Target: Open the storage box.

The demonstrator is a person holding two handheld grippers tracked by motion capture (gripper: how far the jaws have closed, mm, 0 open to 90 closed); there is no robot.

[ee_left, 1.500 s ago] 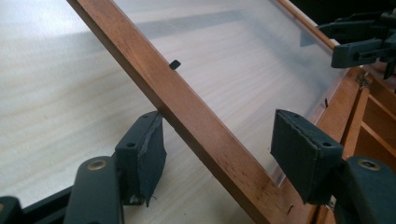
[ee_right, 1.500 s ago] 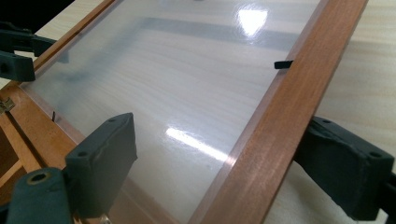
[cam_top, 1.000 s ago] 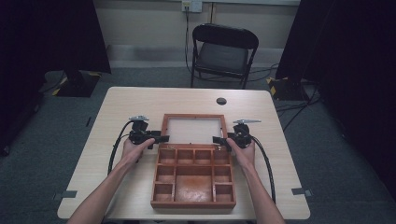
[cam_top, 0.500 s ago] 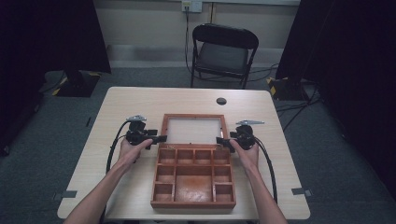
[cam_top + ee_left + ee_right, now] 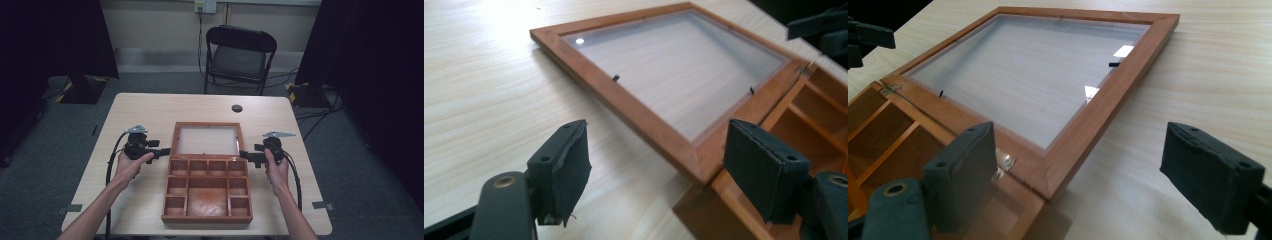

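I am holding my left claw (image 5: 165,151) and right claw (image 5: 245,154) wide open, gripping nothing, flanking the hinge corners of the wooden compartment box (image 5: 207,192), its glass-paned lid (image 5: 206,139) lying flat between and ahead of them; next move, I judge: pinching the lid's side rails.

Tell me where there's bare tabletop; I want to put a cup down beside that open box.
Free: the strip of table beyond the open lid, apart from a small black disc, and both near corners outside the forearms. Crowded: either side of the wooden box, where the left tongs and right tongs sit.
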